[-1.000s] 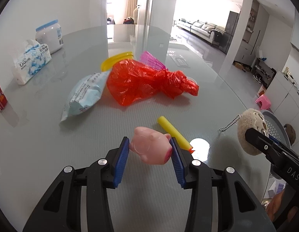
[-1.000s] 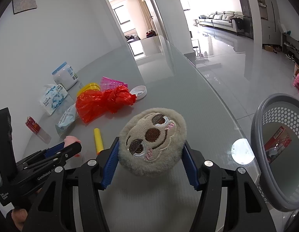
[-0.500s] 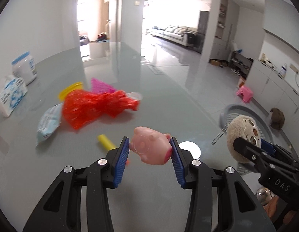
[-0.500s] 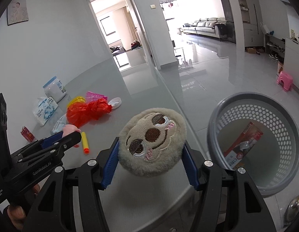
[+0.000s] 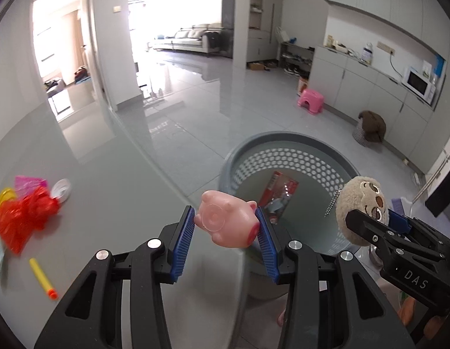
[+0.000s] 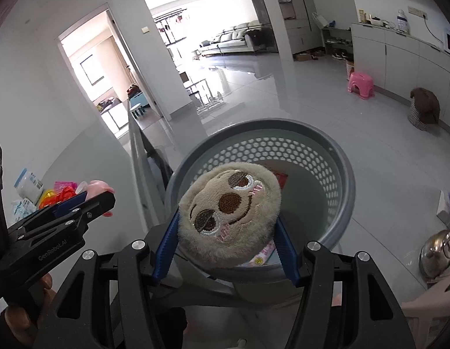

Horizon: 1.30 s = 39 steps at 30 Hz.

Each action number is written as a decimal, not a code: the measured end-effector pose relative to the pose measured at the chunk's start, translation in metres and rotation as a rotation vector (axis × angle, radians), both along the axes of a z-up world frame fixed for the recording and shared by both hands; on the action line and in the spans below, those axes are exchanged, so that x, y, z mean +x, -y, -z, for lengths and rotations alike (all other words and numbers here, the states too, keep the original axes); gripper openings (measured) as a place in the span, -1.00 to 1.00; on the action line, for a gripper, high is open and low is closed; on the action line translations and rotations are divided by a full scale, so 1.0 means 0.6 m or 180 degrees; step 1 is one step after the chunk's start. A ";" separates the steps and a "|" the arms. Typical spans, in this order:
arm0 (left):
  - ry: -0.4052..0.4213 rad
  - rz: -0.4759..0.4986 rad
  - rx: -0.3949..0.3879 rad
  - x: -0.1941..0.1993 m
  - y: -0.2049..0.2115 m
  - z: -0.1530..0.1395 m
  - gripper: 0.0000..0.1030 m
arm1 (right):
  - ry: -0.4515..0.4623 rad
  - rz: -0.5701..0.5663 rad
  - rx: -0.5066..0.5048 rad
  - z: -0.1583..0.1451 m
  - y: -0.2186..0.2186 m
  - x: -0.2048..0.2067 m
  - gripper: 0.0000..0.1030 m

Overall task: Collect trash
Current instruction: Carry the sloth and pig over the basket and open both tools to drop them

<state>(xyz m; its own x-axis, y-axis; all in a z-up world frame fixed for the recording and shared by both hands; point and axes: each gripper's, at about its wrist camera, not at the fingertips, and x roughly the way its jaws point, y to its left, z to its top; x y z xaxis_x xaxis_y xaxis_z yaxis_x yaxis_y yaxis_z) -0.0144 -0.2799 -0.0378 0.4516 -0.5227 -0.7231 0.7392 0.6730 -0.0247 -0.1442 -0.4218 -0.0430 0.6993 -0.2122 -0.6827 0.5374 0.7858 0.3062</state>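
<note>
Pink rubbery pig toy (image 5: pixel 227 223), light and slightly squashy by our judgement, sits clamped at its flanks in our left gripper (image 5: pixel 226 242) over the near table edge. Round beige plush sloth-face keychain (image 6: pixel 230 213), soft and compressible, is clamped in our right gripper (image 6: pixel 225 250) above the grey perforated plastic basket (image 6: pixel 341 168). The basket holds a red printed packet (image 5: pixel 278 196).

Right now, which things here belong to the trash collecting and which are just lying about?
In the job:
- pink rubber pig toy, clamped in the left gripper
- beige plush sloth face, clamped in the right gripper
- grey perforated plastic basket
- crumpled red plastic bag and yellow foam dart, probably next

Lying about:
- pink plastic stool
- white microwave
- steel kettle
</note>
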 end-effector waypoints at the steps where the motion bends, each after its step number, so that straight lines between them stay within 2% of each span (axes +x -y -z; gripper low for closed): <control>1: -0.0021 0.0046 0.0029 0.000 0.016 0.006 -0.18 | -0.0020 0.0035 0.0002 0.004 0.010 -0.002 0.13; 12: -0.0193 0.0293 0.0266 0.018 0.127 0.061 -0.18 | -0.0157 0.0116 0.0155 0.045 0.083 0.006 0.14; 23: -0.0299 0.0222 0.0410 0.032 0.144 0.093 -0.16 | -0.0167 0.0077 0.0311 0.078 0.108 0.035 0.15; 26: -0.0304 0.0215 0.0407 0.032 0.146 0.092 -0.03 | -0.0144 0.0084 0.0317 0.081 0.114 0.036 0.15; 28: -0.0292 0.0202 0.0386 0.034 0.140 0.088 0.15 | -0.0127 0.0088 0.0337 0.083 0.116 0.035 0.21; 30: -0.0291 0.0192 0.0369 0.035 0.141 0.086 0.22 | -0.0108 0.0099 0.0349 0.083 0.117 0.029 0.26; 33: -0.0292 0.0186 0.0362 0.033 0.140 0.082 0.25 | -0.0078 0.0105 0.0336 0.081 0.114 0.026 0.34; 39: -0.0298 0.0170 0.0368 0.033 0.133 0.081 0.26 | -0.0064 0.0127 0.0334 0.078 0.112 0.023 0.34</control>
<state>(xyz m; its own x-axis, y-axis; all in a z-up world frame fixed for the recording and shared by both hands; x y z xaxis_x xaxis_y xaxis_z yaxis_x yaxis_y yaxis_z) 0.0052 -0.3600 -0.0861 0.3531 -0.4550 -0.8175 0.7722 0.6351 -0.0199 -0.1307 -0.4888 -0.0899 0.6776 -0.1662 -0.7164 0.5745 0.7278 0.3746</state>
